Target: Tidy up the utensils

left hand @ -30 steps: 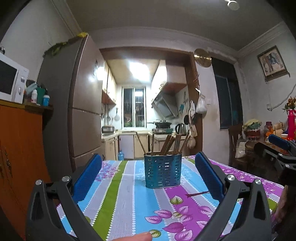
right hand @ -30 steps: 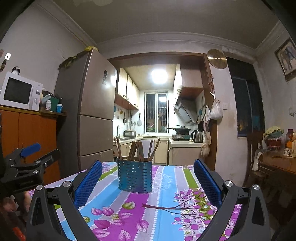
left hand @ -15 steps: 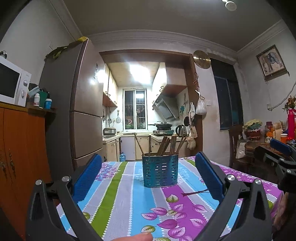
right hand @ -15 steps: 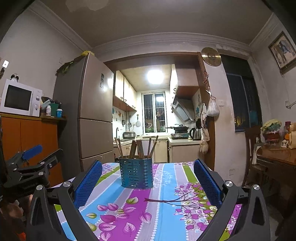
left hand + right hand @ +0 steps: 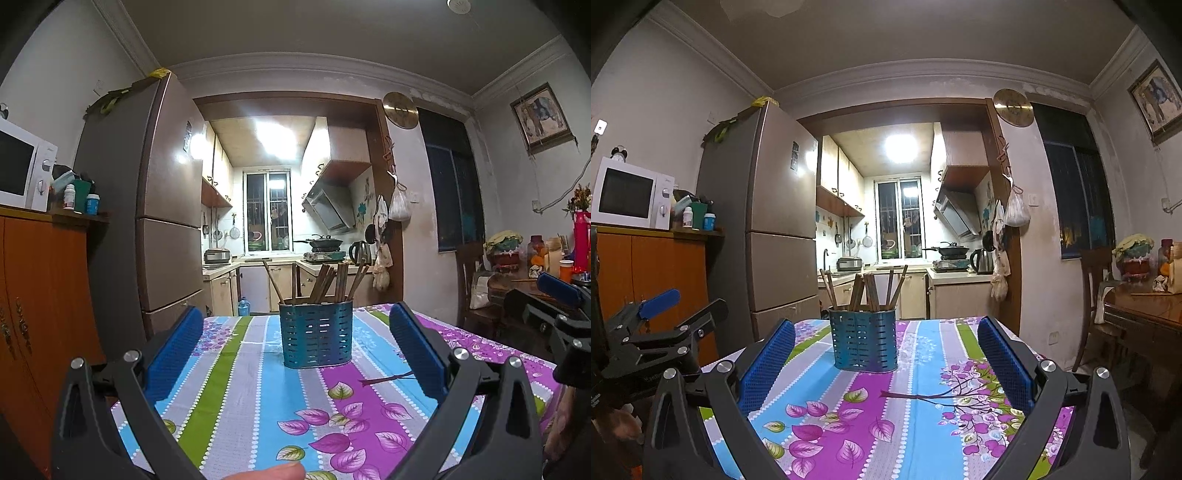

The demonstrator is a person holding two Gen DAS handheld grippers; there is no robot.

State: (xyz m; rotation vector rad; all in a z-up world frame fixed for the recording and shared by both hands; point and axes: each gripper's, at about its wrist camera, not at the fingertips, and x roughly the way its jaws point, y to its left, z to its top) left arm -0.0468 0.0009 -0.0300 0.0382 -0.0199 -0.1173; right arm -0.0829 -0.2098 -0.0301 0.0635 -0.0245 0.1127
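Blue pads line both sets of tongs, and both stand wide apart with nothing between them — the left gripper (image 5: 295, 354) and the right gripper (image 5: 884, 363) each hang over the near edge of the table (image 5: 240, 387), short of the holder. That blue perforated utensil holder (image 5: 316, 334) stands upright toward the far end of the striped, flower-printed cloth, full of wooden chopsticks (image 5: 325, 282) leaning every way. A fingertip (image 5: 273, 472) — probably a thumb — pokes in below the left tool.

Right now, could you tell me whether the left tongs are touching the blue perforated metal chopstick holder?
Apart. The left wrist view shows the left tongs open, with striped tablecloth visible between them and the holder.
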